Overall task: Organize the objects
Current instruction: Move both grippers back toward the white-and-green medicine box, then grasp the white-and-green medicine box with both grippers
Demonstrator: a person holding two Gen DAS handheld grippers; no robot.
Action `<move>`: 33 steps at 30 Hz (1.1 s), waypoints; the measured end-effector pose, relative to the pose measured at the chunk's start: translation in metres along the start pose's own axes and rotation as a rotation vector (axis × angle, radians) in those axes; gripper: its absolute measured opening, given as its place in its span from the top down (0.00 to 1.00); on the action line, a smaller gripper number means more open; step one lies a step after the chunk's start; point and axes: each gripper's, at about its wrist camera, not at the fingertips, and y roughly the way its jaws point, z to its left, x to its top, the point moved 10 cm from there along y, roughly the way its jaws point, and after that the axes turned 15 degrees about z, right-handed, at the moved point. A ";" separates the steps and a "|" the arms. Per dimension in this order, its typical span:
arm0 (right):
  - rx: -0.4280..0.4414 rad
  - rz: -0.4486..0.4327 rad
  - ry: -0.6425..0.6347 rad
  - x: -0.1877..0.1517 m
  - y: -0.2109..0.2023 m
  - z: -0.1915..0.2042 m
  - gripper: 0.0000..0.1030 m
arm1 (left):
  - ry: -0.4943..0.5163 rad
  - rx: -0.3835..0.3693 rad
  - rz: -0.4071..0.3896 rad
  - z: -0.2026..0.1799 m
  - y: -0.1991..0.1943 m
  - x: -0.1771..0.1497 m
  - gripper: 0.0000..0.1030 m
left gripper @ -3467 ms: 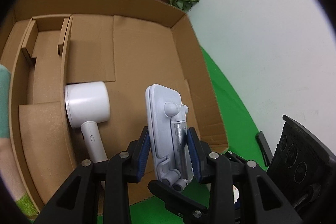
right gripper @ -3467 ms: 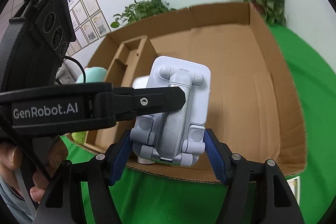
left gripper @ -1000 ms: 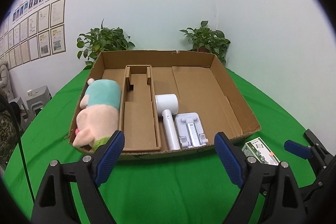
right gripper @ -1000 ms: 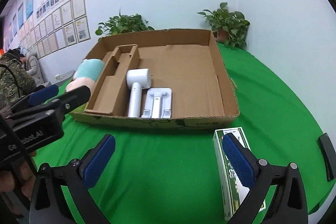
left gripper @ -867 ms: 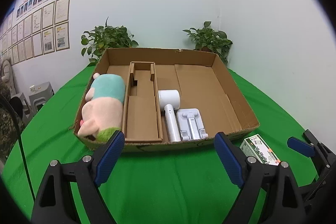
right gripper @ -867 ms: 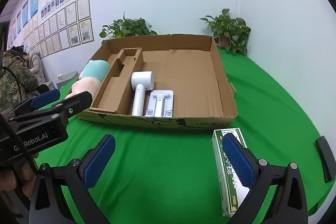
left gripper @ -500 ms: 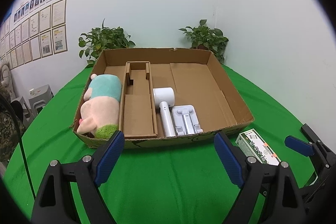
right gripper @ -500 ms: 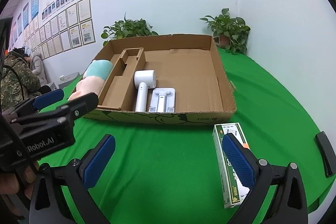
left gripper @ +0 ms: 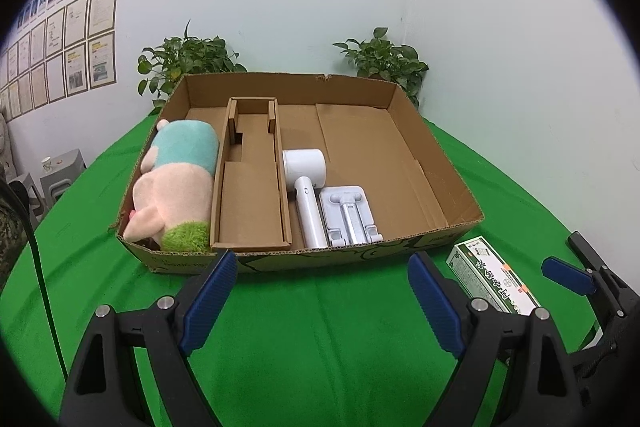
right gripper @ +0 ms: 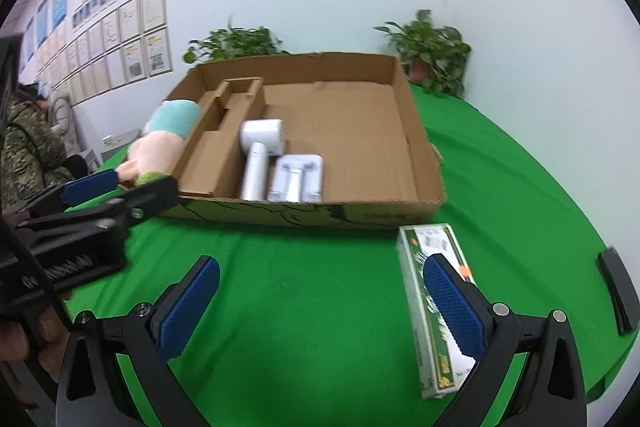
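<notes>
A shallow cardboard box stands on the green table. Inside lie a plush toy at the left, a white hair dryer and a pale folding stand beside it. A green and white carton lies on the cloth outside the box's near right corner. My left gripper is open over bare cloth in front of the box. My right gripper is open too, its right finger over the carton, nothing between its pads.
A cardboard insert divides the box's left half. Potted plants stand behind the box. A black object lies at the table's right edge. A person in camouflage sits at the far left. A hand holds the left gripper.
Both grippers have pulled back from the box after leaving the folding stand in it. Over the last second the right view has swung slightly, bringing the carton under its right finger.
</notes>
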 end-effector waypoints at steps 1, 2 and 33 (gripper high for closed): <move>-0.004 0.018 0.017 -0.007 0.005 -0.008 0.01 | -0.002 -0.010 0.006 0.000 0.002 -0.003 0.15; -0.013 0.033 0.027 -0.011 0.008 -0.013 0.01 | -0.004 -0.027 0.015 0.000 0.005 -0.005 0.15; -0.016 0.318 0.068 -0.080 0.098 -0.072 0.39 | -0.034 -0.342 0.368 -0.063 0.093 -0.043 0.15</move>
